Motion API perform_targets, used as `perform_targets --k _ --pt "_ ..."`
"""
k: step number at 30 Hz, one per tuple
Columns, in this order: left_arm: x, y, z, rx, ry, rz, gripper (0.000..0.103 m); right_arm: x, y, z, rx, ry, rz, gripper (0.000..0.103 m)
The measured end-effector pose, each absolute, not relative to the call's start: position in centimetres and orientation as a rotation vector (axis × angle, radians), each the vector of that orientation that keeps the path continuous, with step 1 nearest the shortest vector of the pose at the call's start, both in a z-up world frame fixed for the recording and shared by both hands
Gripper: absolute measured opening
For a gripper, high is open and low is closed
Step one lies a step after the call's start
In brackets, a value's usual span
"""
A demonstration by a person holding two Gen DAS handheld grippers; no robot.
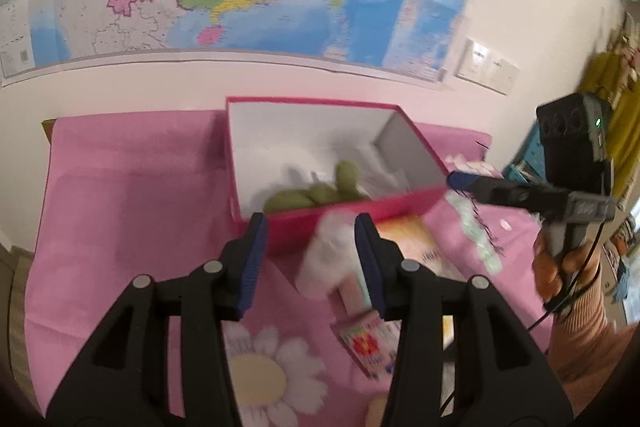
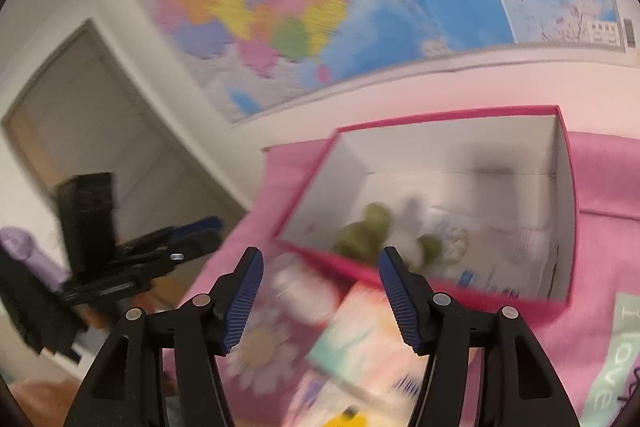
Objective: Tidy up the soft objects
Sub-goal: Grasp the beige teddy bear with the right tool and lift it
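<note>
Green plush (image 1: 316, 193) lay in the pink box (image 1: 348, 213); white plush (image 1: 328, 255) remained outside between the released left gripper (image 1: 310, 247); right gripper (image 2: 320, 291) released, empty.

Your left gripper (image 1: 310, 227) and right gripper (image 2: 320, 263) match: black plastic scissor-style arms with triangular cutouts, round silver rivets at the pivots, ribbed dark-blue pads (image 1: 252, 263) on the fingers. The right unit's boxy black camera housing shows a small green LED, with a thin black cable trailing below the handle. Your sleeve (image 1: 580, 347) is ribbed peach-orange knit.
</note>
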State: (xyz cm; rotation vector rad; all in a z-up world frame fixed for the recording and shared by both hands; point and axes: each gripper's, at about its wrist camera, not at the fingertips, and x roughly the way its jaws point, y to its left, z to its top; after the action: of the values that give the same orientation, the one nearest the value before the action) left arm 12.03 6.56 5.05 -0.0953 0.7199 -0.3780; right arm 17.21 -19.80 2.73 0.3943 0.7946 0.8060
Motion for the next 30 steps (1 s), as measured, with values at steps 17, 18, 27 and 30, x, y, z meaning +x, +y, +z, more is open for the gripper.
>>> perform_targets --k 17,18,27,30 --pt "3.1 3.6 -2.5 -0.039 0.886 -0.531 0.048 0.7 -18.4 -1.3 0.187 0.978 1.024 0.071" --pt "3.1 3.7 -2.8 -0.046 0.895 -0.531 0.048 0.2 -17.9 -2.2 0.182 1.008 1.029 0.071" --pt "2.5 4.7 -3.8 -0.107 0.922 -0.538 0.048 -0.9 -13.7 -5.7 0.129 1.033 1.025 0.049" --pt "2.3 5.0 -4.1 -0.125 0.93 -0.557 0.048 -0.1 -13.7 -6.0 0.149 1.035 1.023 0.024"
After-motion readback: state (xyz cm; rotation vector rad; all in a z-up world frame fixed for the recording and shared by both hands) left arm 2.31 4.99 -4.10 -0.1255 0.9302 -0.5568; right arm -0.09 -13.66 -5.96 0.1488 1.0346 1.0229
